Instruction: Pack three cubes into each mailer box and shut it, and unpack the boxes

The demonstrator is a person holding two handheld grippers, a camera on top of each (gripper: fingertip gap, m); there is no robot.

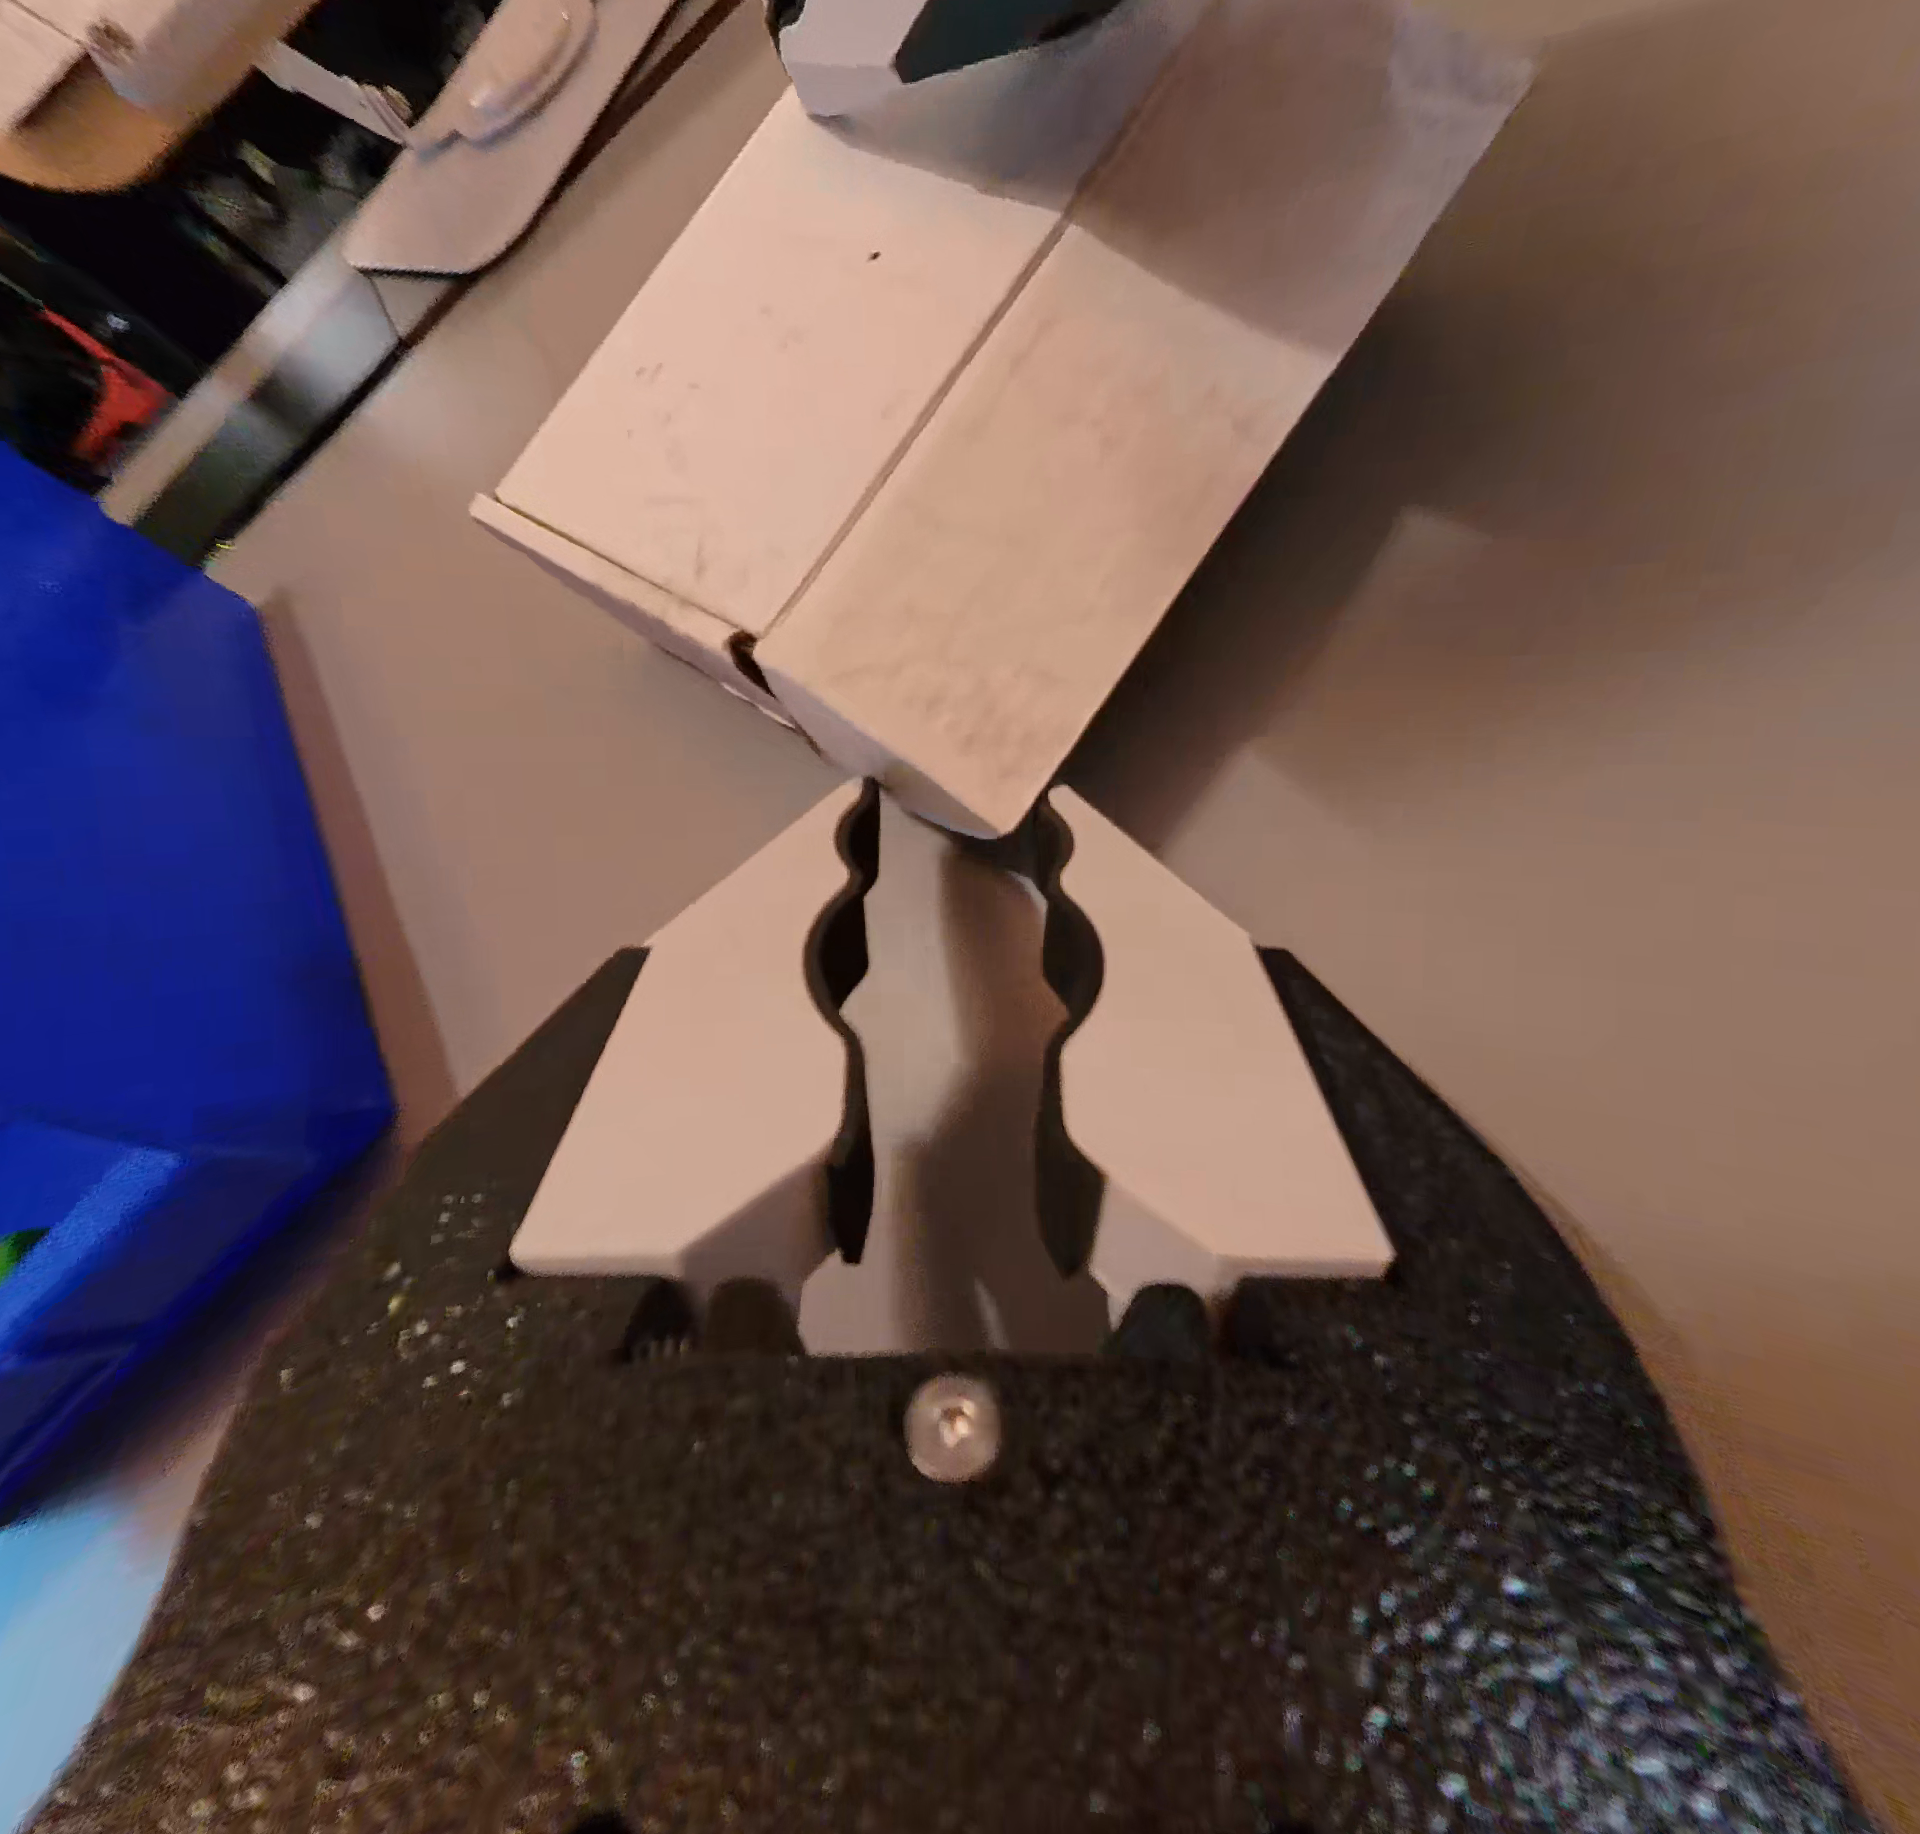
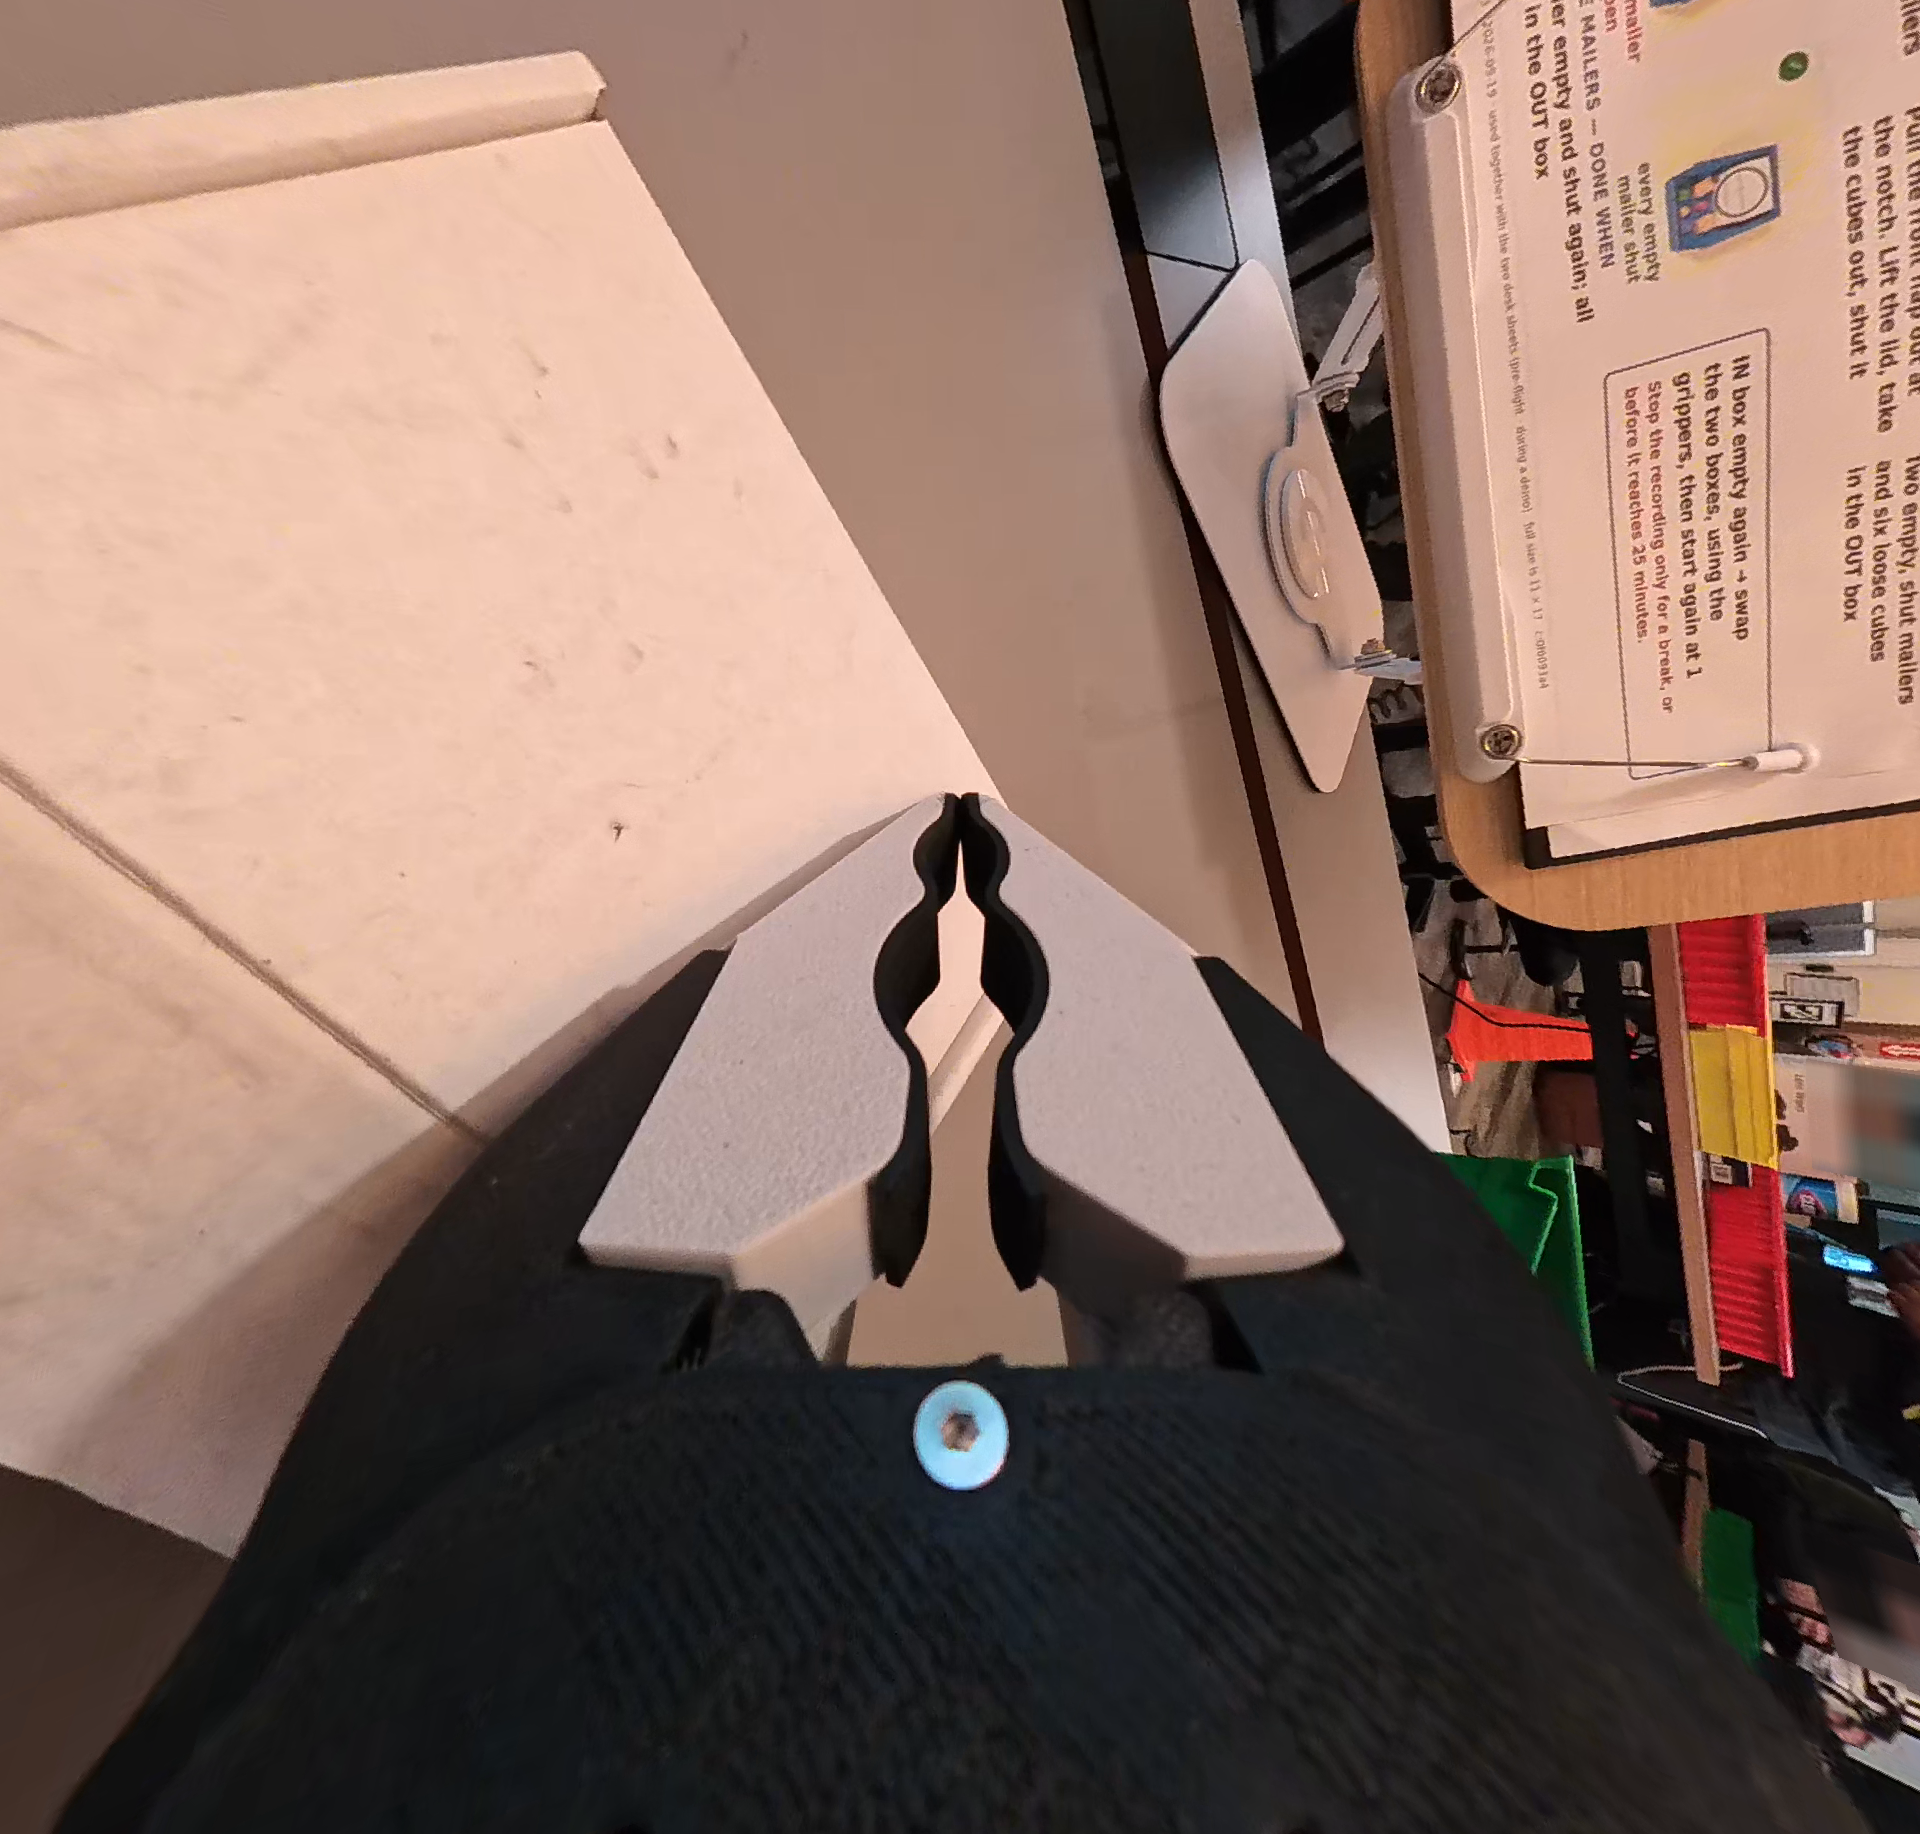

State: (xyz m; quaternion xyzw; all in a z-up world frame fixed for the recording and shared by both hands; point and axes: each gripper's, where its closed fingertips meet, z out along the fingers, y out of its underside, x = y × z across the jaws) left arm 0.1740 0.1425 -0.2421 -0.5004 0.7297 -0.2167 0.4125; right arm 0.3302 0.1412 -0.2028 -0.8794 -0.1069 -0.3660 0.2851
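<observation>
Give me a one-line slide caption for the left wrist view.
Left gripper, jaws apart, at the near corner of a closed white mailer box on the table, blue bin alongside.

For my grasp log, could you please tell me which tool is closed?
The right tool: its fingertips meet, over the white mailer box. The left tool shows a clear gap, with the box's corner at its tips.

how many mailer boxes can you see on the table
1. The white mailer box lies shut on the table, its near corner between the left gripper fingers. The right wrist view shows the same box. Others may lie out of frame.
</observation>
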